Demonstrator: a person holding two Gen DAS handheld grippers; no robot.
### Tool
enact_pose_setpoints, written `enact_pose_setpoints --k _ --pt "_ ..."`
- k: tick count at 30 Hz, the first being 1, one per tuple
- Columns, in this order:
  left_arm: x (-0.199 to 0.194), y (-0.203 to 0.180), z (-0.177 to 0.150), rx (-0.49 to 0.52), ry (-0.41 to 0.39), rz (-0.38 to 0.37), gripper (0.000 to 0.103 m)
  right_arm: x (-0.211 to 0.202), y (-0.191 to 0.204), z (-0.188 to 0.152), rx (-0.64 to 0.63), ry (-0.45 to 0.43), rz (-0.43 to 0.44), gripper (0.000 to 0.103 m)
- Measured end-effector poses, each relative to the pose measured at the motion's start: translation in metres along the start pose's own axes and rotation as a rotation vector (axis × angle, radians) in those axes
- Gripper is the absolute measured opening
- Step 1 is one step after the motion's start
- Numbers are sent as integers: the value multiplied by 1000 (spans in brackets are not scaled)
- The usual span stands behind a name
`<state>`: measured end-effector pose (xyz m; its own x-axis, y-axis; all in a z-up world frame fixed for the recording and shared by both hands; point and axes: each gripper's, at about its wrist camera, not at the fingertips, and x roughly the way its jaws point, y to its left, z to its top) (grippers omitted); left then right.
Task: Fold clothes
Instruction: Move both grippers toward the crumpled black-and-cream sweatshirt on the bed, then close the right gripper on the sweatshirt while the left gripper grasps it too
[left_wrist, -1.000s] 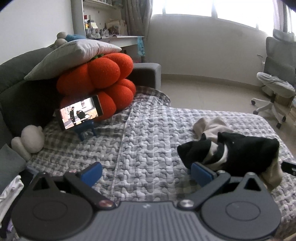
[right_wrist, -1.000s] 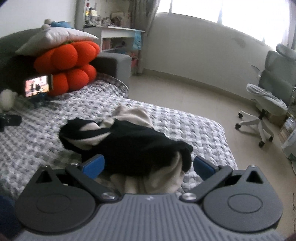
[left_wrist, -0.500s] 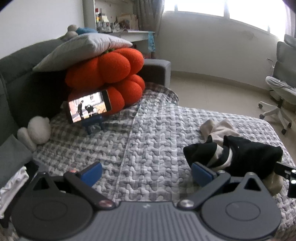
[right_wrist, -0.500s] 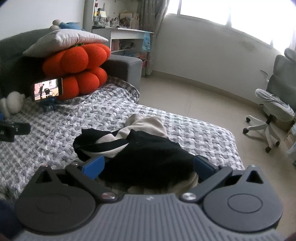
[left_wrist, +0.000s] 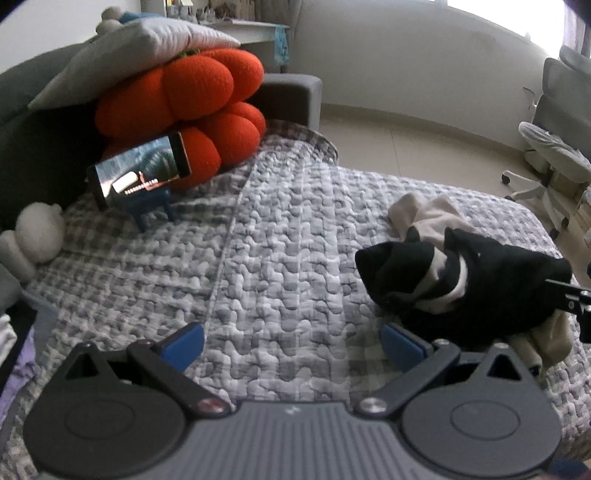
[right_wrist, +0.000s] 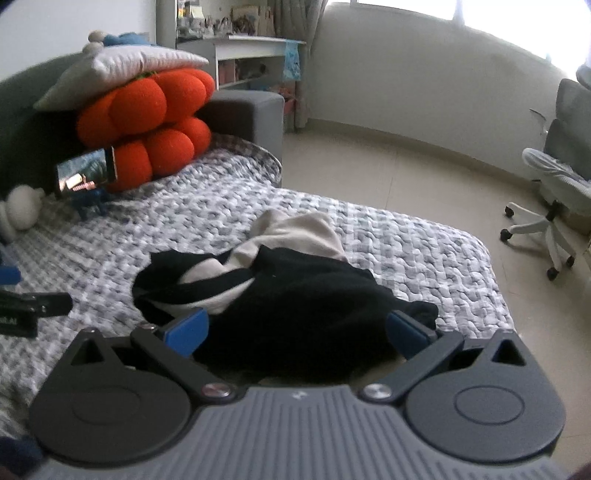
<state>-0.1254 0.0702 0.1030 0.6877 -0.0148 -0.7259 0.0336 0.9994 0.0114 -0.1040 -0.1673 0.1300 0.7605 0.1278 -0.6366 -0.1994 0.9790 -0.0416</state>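
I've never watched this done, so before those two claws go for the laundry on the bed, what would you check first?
1. Right gripper open: ok, jaws spread wide.
2. Left gripper open and free: ok, only quilt between its fingers.
3. Clothes pile within reach: ok, black garment lies right between the right fingers.
4. Flat room to fold: ok, bare quilt left of the pile.
5. Phone on its stand out of the way: ok, far back by the orange cushion.
6. Which garment edge to take: cannot tell, black and beige pieces are tangled.

The quilted bedspread (left_wrist: 280, 258) is puckered grey-and-white checked cloth, rough and matt. The crumpled clothes (right_wrist: 295, 295) are soft matt fabric, black and cream. The orange cushion (left_wrist: 192, 99) looks nubbly plush; the phone (left_wrist: 140, 170) screen is glossy
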Motion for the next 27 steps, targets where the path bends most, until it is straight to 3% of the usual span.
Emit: enact_pose_setpoints --k 6,10,18,27 --pt "27 1 2 0 49 -40 103 17 -13 -3 -1 35 2 103" --pt "48 -3 0 15 92 -109 103 27 -26 -3 -12 52 -21 102" --pt "69 -11 -3 49 95 -181 103 40 -63 0 -16 72 -19 88" --pt "78 -49 -1 320 -29 -201 102 64 -58 24 -132 71 86 82"
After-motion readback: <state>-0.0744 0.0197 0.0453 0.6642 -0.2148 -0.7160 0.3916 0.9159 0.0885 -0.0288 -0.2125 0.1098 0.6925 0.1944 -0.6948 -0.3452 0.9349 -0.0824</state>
